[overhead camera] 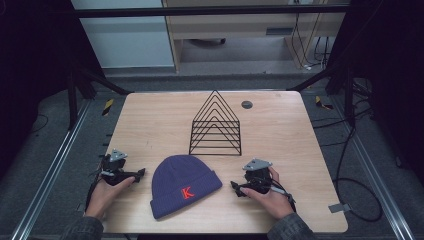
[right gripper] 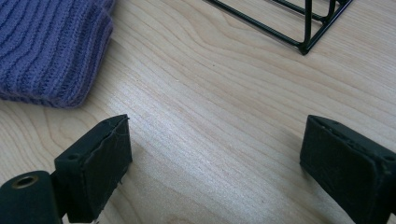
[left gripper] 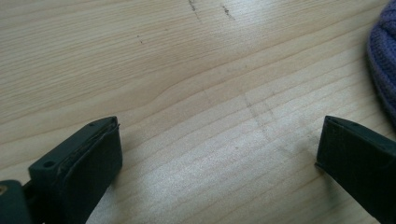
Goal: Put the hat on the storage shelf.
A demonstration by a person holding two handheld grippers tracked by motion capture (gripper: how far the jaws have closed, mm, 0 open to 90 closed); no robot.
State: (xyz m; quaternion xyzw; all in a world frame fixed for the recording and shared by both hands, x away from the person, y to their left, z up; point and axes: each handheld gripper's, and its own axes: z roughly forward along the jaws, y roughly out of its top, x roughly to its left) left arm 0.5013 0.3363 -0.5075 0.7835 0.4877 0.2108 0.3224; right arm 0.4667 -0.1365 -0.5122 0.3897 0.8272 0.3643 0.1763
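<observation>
Your two tools flank a purple beanie on the worktop.
Your left tool (overhead camera: 140, 173) and right tool (overhead camera: 235, 188) rest with jaws spread, empty, either side of the beanie (overhead camera: 183, 184); the black wire rack (overhead camera: 216, 125) stands just behind it on the worktop (overhead camera: 280, 130).
</observation>
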